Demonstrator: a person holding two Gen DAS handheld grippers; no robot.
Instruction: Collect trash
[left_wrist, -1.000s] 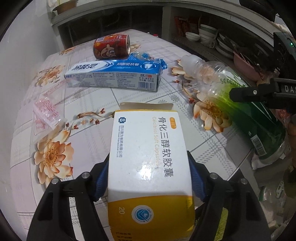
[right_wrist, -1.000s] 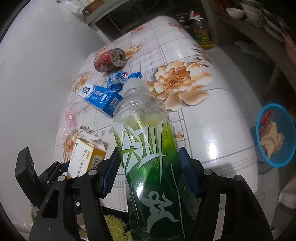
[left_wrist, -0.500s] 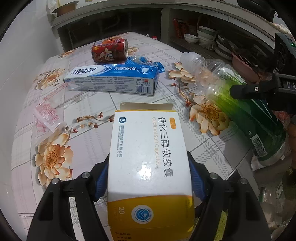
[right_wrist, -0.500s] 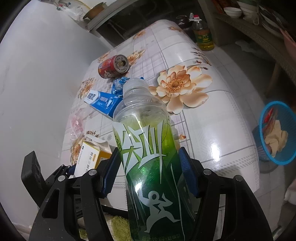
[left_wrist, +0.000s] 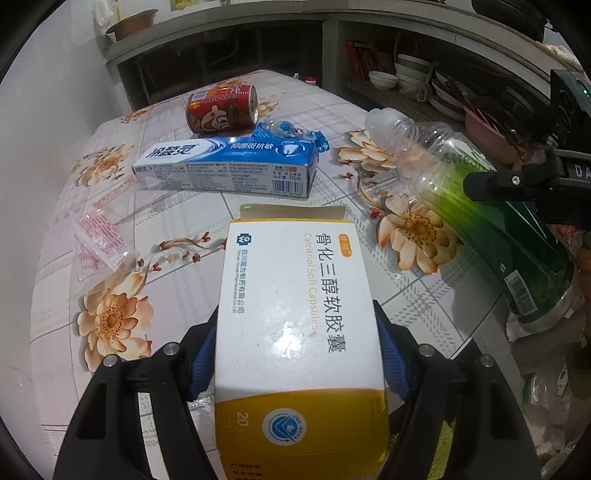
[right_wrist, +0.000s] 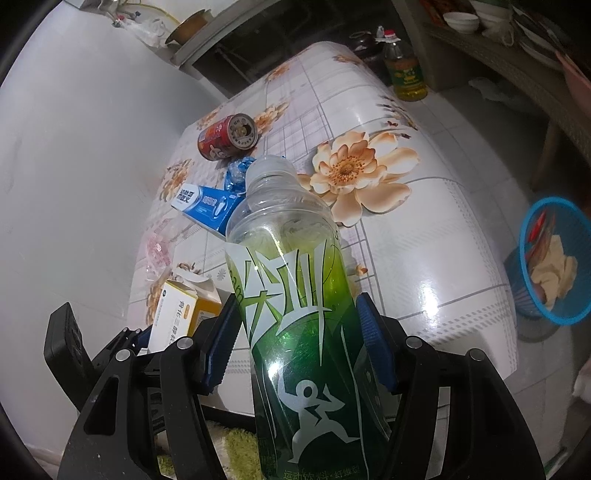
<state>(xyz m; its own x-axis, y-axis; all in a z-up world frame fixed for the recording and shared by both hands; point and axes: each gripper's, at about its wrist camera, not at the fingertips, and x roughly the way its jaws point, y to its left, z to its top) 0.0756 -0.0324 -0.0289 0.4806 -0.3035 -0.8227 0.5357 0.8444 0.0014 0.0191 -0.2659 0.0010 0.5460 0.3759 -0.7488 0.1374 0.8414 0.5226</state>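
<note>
CHANGE: views drift slightly, grips unchanged | L: left gripper clamps white-and-yellow cardboard medicine box above counter | R: right gripper clamps green plastic drink bottle | BIN: blue mesh basket at 3 o'clock on the floor | MEANS: both loads likely ready for dumping; red can and blue toothpaste box at 12 o'clock remain.

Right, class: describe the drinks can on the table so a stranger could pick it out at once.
Start at the flower-patterned table and look to its far end. Past the long blue-and-white toothpaste box and a crumpled blue wrapper lies the red metal drinks can, on its side. It alone is red and cylindrical.
</note>
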